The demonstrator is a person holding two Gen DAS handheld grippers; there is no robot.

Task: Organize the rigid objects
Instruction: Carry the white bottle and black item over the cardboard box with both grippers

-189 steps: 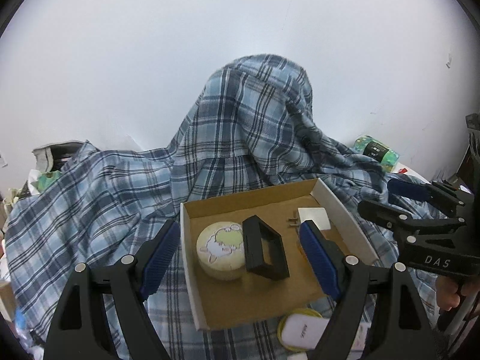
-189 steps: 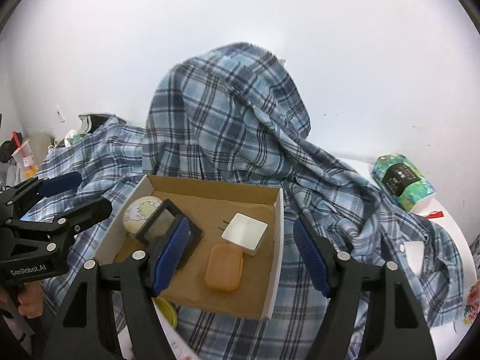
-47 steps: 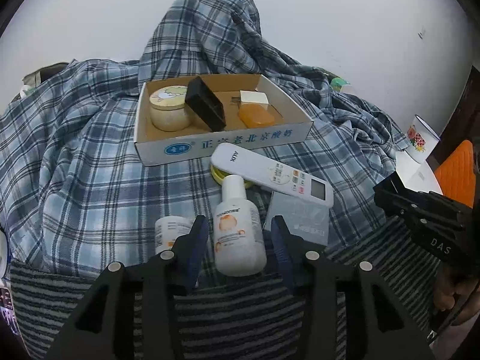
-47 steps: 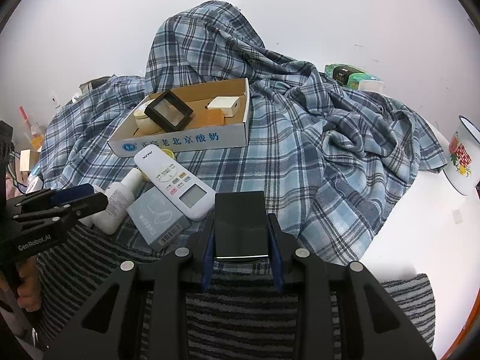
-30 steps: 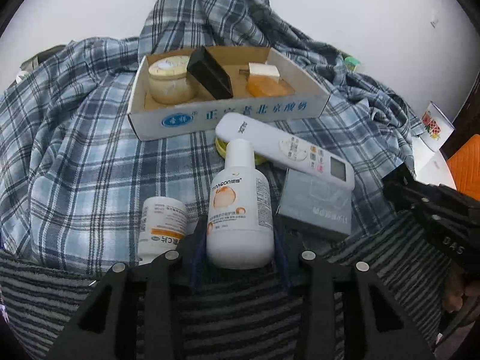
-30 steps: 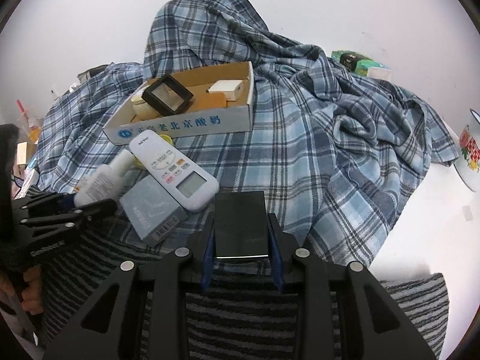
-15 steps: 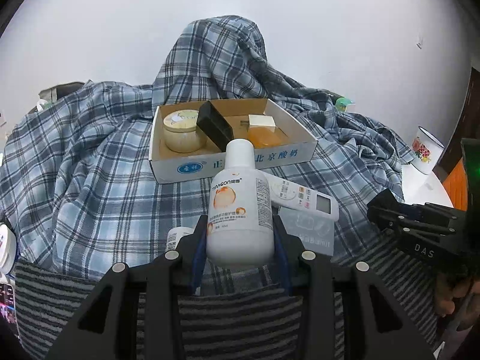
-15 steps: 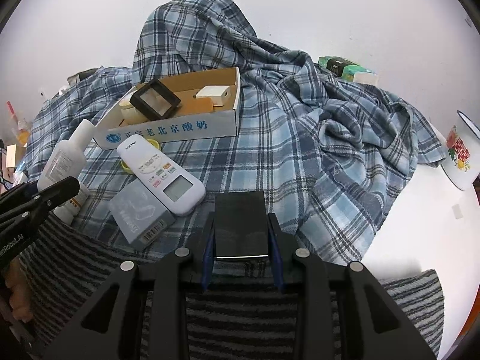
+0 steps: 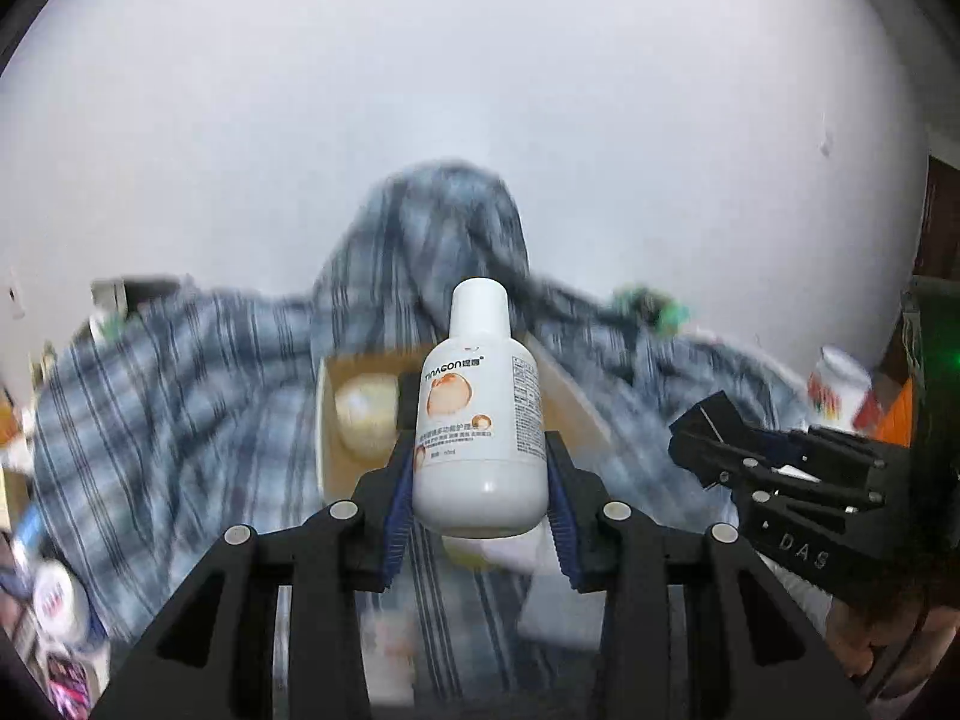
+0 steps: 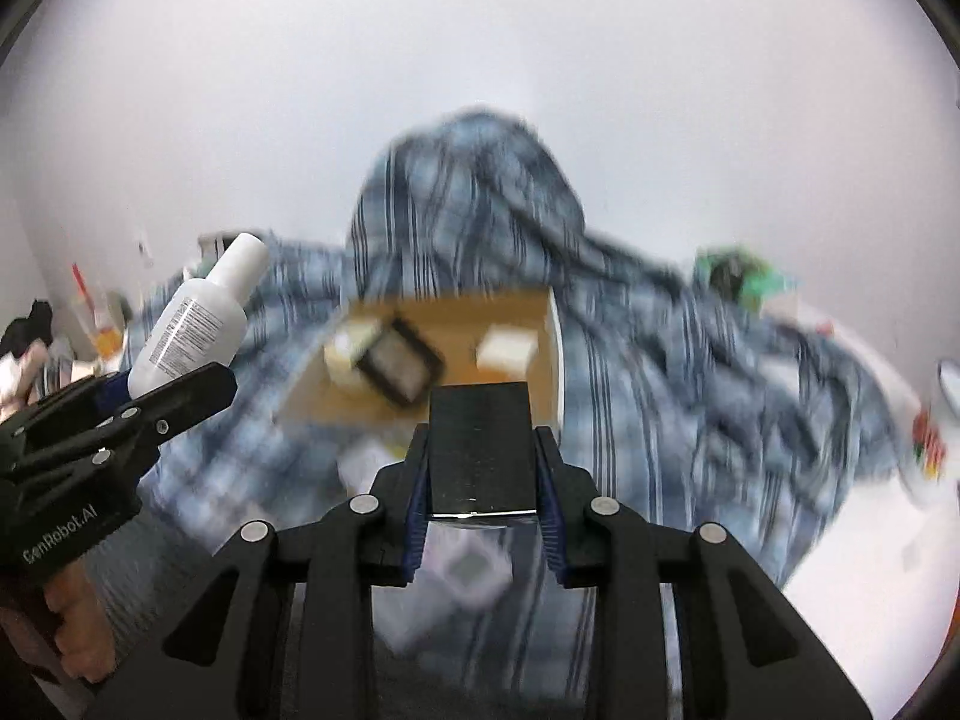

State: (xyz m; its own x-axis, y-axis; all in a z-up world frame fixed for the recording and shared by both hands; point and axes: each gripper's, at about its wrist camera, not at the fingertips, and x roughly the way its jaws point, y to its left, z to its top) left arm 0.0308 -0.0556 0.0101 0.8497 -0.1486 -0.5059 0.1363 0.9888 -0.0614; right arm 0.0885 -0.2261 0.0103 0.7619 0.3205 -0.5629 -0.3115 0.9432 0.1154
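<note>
A blue-and-white plaid cloth (image 10: 630,372) is draped over the surface and rises in a hump against the plain white wall (image 9: 480,90) — all of it motion-blurred. A green packet (image 10: 735,279) lies at the cloth's far right edge. A white enamel mug with a red flower print (image 9: 837,387) stands further right — its detail smeared.

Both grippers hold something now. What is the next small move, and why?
Probably carry both forward over the cardboard box: the left gripper clamps the white bottle, the right gripper clamps the black case, and bare floor shows mid-box.
</note>
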